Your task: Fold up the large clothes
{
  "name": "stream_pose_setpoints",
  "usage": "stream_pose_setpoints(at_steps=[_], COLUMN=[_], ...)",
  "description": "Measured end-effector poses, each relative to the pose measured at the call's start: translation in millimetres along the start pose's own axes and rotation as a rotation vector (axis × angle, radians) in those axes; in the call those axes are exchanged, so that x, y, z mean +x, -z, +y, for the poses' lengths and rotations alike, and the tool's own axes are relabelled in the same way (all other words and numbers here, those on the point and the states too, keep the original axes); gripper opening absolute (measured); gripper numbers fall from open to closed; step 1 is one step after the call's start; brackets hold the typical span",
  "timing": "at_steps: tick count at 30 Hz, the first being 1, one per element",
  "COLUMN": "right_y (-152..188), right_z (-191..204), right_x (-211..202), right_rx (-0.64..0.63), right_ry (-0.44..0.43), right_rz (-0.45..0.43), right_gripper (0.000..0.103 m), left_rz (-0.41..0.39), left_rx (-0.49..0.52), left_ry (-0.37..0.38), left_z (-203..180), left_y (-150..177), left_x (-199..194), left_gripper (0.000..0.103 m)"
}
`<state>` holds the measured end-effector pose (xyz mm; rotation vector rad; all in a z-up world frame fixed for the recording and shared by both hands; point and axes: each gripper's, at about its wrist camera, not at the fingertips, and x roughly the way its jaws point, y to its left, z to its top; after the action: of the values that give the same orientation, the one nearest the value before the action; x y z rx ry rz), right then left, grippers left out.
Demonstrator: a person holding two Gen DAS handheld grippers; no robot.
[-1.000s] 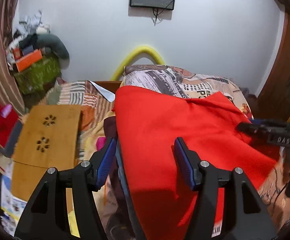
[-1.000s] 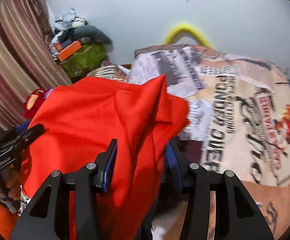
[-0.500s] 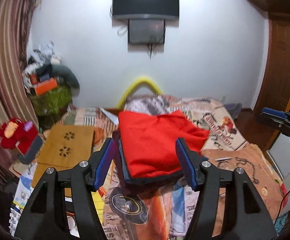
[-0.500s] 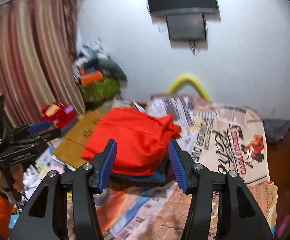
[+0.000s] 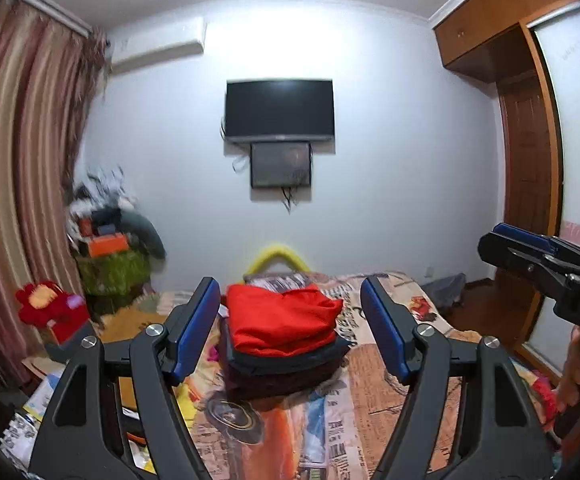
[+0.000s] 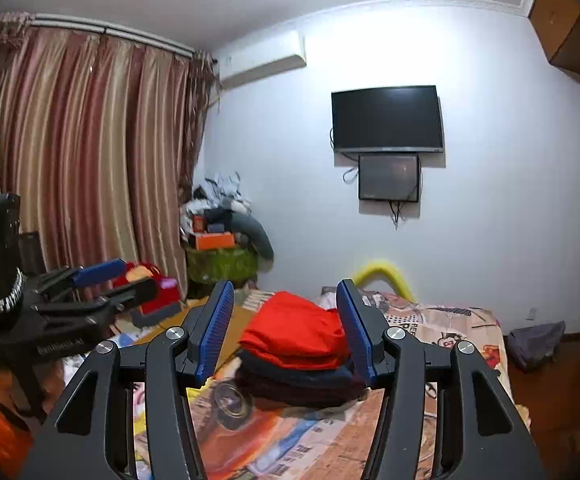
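A folded red garment is being seen lying on top of a stack of folded dark clothes on the patterned bedspread, near the middle of the bed, so the folding is being judged as done or nearly done, with no unfolded clothing being shown. The left gripper is being held roughly level and well back from the stack, its jaws opening with nothing between them. The right gripper is likewise being held level and apart from the pile, its jaws parted and empty.
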<state>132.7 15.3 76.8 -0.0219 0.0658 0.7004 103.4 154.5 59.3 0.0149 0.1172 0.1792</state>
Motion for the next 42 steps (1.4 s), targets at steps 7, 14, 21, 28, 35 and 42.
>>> stream_pose_setpoints(at_steps=[7, 14, 21, 28, 35, 42], right_y=[15, 19, 24, 34, 37, 38], right_z=[13, 9, 7, 9, 7, 4], right_x=[-9, -23, -28, -34, -37, -39], right_rx=[-0.02, 0.021, 0.035, 0.034, 0.038, 0.049], right_ry=[0.09, 0.129, 0.147, 0.144, 0.15, 0.156], right_rz=[-0.04, -0.054, -0.045, -0.023, -0.01, 0.013], right_gripper=[0.076, 0.096, 0.102, 0.102, 0.102, 0.102], left_rz=[-0.052, -0.051, -0.056, -0.06, -0.056, -0.026], left_rx=[0.001, -0.071, -0.064, -0.045, -0.042, -0.042], left_ry=[-0.043, -0.087, -0.093, -0.089, -0.093, -0.083], left_z=[-19, -14, -18, -27, -26, -25], left_y=[21, 34, 38, 43, 45, 49], left_x=[-27, -30, -34, -37, -35, -25], left_gripper=[0.091, 0.103, 0.103, 0.103, 0.103, 0.103])
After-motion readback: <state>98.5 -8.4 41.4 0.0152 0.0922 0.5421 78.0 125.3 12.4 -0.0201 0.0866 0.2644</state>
